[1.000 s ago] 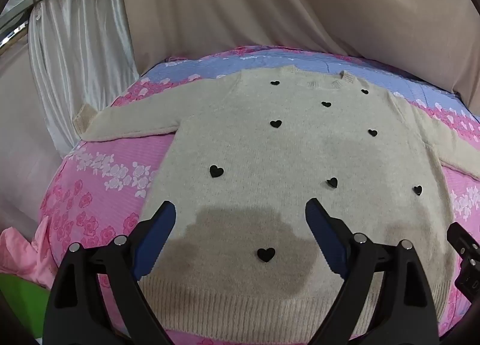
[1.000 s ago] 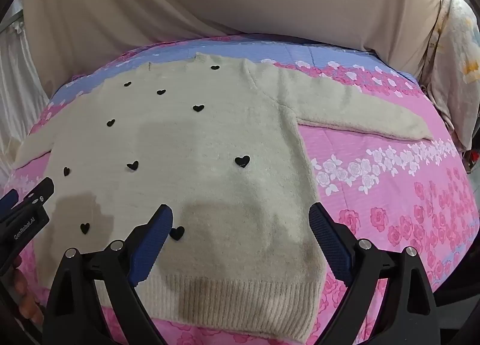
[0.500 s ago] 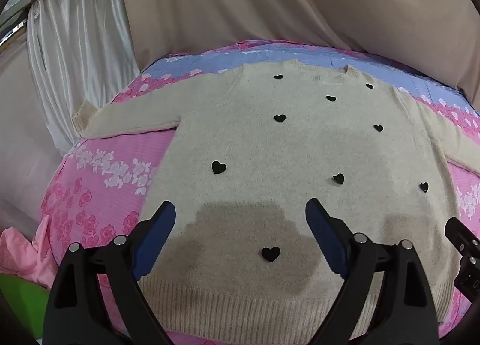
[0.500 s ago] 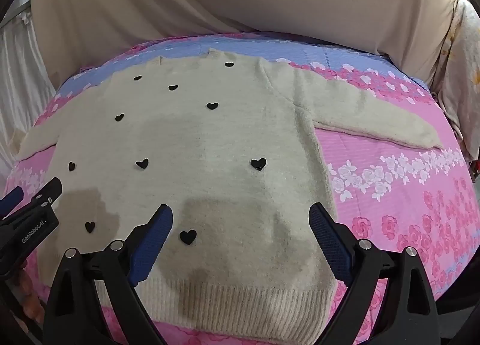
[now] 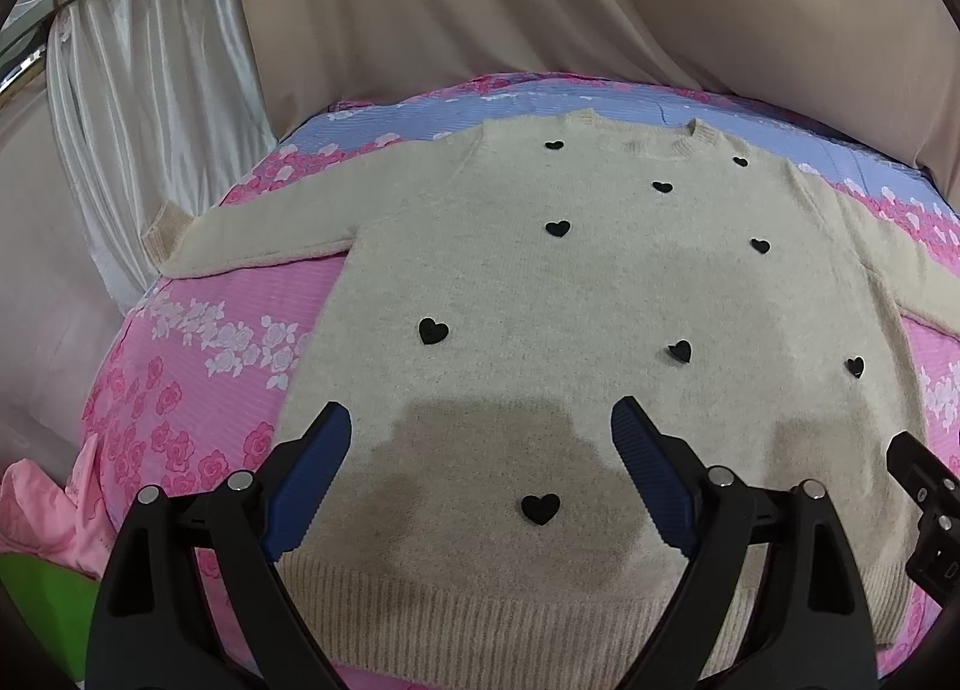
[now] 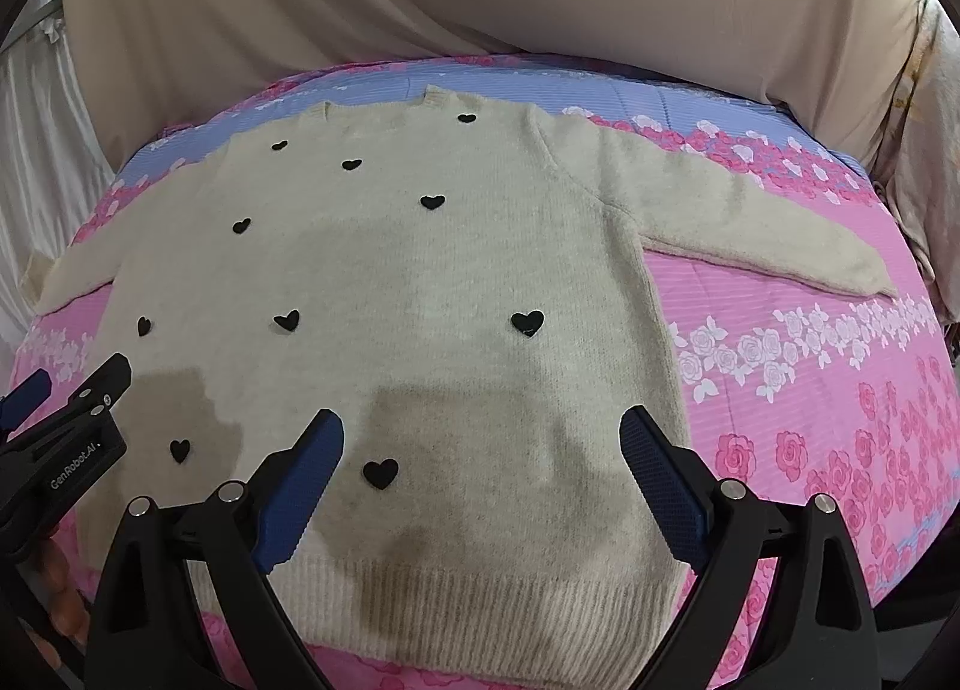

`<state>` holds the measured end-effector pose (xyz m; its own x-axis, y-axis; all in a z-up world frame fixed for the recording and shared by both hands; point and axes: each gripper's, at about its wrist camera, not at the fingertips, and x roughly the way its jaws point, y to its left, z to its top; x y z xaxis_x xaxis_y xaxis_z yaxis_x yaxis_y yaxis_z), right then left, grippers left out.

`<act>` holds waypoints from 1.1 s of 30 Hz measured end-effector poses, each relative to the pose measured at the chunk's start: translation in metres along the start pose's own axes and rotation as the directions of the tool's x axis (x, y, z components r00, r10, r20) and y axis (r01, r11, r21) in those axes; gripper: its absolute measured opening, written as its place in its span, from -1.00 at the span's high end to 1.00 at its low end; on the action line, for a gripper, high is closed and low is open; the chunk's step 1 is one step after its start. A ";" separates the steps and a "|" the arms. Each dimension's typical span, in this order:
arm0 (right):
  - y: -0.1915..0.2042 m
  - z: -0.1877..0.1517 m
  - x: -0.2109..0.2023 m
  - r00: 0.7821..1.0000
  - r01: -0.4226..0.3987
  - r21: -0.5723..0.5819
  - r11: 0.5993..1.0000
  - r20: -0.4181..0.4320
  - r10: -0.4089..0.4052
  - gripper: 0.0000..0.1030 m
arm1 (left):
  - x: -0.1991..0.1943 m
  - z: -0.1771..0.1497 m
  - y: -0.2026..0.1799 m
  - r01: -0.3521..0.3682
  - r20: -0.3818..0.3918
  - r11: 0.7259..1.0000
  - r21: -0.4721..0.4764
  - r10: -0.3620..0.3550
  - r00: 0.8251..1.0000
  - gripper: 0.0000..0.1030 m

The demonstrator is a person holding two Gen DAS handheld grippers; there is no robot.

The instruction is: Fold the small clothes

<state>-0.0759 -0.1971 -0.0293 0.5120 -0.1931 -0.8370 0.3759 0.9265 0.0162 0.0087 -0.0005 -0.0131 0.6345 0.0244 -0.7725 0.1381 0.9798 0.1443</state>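
Your cream sweater [image 5: 600,294] lies flat and face up on the bed [image 5: 240,330], which has a pink floral sheet with a blue band at its far side. The neckline points away from you and the ribbed hem [image 6: 480,600] lies nearest you. Both sleeves are spread out sideways: the left sleeve [image 5: 252,240] reaches toward the white curtain [image 5: 150,120], and the right sleeve [image 6: 750,228] runs out over the pink sheet toward the bed's right edge. Small black hearts [image 5: 540,509] dot the front of the knit.

Your left gripper [image 5: 480,468] hangs above the lower left part of the sweater, with its blue-padded fingers [image 5: 312,480] spread wide and nothing between them. One black heart shows through the gap, just above the hem. Your right gripper [image 6: 480,480] hangs above the lower right part, and its fingers [image 6: 660,486] are just as wide apart and equally empty. Each gripper throws a dark shadow on the knit below it; from these views you cannot tell whether either one touches the fabric.

In the right wrist view the left gripper shows at the left edge, beside the hem. A beige drape [image 6: 480,0] hangs behind the bed, and a pink cloth [image 5: 42,516] lies off the bed's left side
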 end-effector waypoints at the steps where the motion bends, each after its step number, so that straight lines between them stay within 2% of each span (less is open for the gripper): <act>1: 0.000 0.000 0.000 1.000 0.000 0.001 1.000 -0.001 0.000 -0.78 | 0.000 0.001 -0.001 -0.001 -0.001 1.000 0.001 0.001 1.000 -0.68; 33: -0.001 0.004 0.006 1.000 0.002 0.005 1.000 -0.006 -0.002 -0.78 | 0.010 0.003 -0.009 -0.006 -0.014 1.000 0.018 0.006 1.000 -0.68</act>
<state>-0.0704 -0.2007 -0.0321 0.5069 -0.1929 -0.8401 0.3809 0.9244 0.0176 0.0161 -0.0097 -0.0197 0.6249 0.0331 -0.7800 0.1479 0.9760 0.1599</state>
